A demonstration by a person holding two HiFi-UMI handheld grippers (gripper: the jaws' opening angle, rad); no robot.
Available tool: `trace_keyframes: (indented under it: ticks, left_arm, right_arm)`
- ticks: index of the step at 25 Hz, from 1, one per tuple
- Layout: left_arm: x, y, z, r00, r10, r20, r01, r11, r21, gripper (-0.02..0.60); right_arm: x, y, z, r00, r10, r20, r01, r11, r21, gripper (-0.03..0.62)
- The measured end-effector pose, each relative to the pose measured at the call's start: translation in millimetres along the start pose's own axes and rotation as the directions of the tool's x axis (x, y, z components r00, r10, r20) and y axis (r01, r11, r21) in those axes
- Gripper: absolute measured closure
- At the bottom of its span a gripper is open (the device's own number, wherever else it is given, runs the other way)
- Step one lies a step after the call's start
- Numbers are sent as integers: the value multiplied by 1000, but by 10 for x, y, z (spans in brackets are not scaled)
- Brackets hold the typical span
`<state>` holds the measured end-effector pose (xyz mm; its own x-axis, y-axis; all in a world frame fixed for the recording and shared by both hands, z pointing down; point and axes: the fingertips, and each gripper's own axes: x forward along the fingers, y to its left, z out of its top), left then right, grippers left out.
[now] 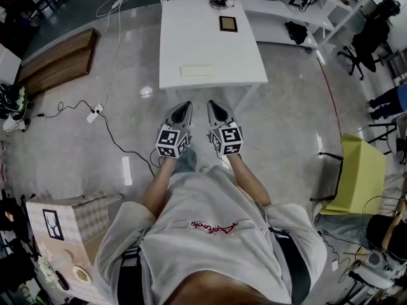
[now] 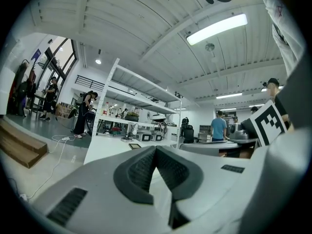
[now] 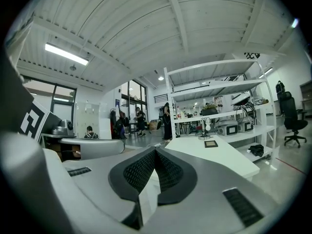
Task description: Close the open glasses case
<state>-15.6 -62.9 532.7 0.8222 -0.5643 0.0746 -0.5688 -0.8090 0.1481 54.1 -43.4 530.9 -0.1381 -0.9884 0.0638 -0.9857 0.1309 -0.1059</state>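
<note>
A white table (image 1: 210,43) stands ahead of me. Near its front edge lies a pale, flat, oblong thing (image 1: 197,70), possibly the glasses case; I cannot tell whether it is open. Both grippers hang over the floor short of the table, close to my body. My left gripper (image 1: 185,105) and right gripper (image 1: 212,105) point at the table side by side. Each is shut with nothing between its pads, as shown in the left gripper view (image 2: 156,147) and the right gripper view (image 3: 155,150).
A dark framed tablet (image 1: 228,23) and a small lamp-like stand (image 1: 220,2) sit at the table's far end. Shelving (image 1: 286,5) runs behind. Cables and a power strip (image 1: 94,114) lie on the floor to the left, and a yellow-green chair (image 1: 362,173) stands to the right.
</note>
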Motion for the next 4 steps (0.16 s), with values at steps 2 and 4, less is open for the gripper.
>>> trace_keyframes:
  ticks: [2,4]
  left_arm:
    - [-3,-12,17,1000,1,4,-1,1000,1,572]
    - [-3,-26,34,1000,2,7,-2,1000,2,572]
  right_arm:
    - [-10,2,10,1000,1,0,-1,1000,-7,579]
    - [-22,-2,18,1000,1,1,-1,1000,-9,579]
